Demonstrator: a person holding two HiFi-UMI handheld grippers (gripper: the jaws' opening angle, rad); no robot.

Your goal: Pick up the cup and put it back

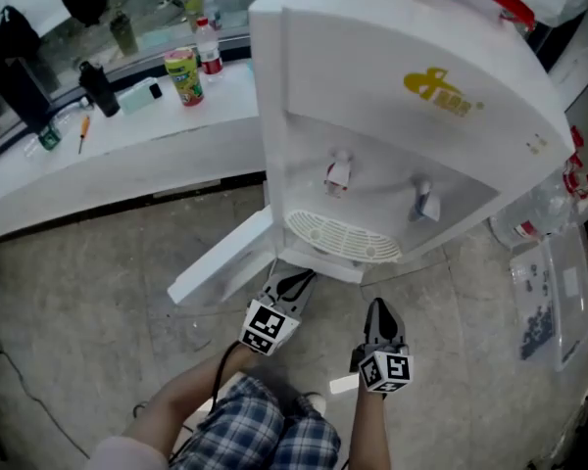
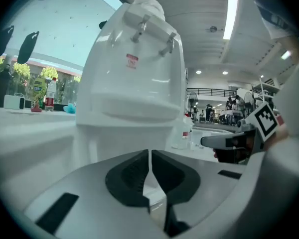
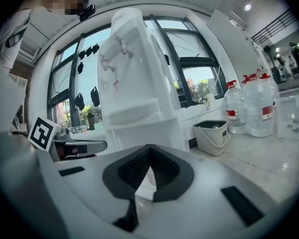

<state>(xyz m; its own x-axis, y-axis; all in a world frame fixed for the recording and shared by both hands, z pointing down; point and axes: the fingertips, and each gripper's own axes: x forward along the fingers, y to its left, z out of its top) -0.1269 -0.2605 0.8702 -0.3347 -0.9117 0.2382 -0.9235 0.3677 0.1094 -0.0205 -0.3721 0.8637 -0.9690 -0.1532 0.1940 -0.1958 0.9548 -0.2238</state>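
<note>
- The left tool [image 2: 149,169] is closed. Its dark, ribbed pads stand face to face with only a hairline slit between them, and they grip nothing.
- The right tool [image 3: 149,159] is also closed and empty. Its ribbed black pads meet at the tips and spread below into a narrow wedge.
- Both tools have smooth grey shells and carry a cube with black-and-white square markers. In the head view they point at the foot of the water dispenser [image 1: 402,116], the left one closer in.
- The water dispenser is a glossy white plastic cabinet with rounded edges and a yellow logo.
- Two small taps sit in its recessed front: a red-marked tap [image 1: 338,172] and a grey tap [image 1: 426,202].
- Below the taps is an oval slotted drip grille [image 1: 343,238].
- A flat white door panel [image 1: 220,262] juts out low on the dispenser's left side.
- The only cup that can be made out is a tall cylinder with green print [image 1: 184,74]. It stands upright on the white worktop [image 1: 127,135], just beside a red-capped bottle [image 1: 209,52] and well apart from both tools.
- The floor [image 1: 98,302] is grey and mottled, like stone.
- Clear, ribbed water jugs [image 3: 259,108] with red caps stand near a white bucket [image 3: 213,136].
- Plaid fabric [image 1: 265,429] covers the person's legs.
</note>
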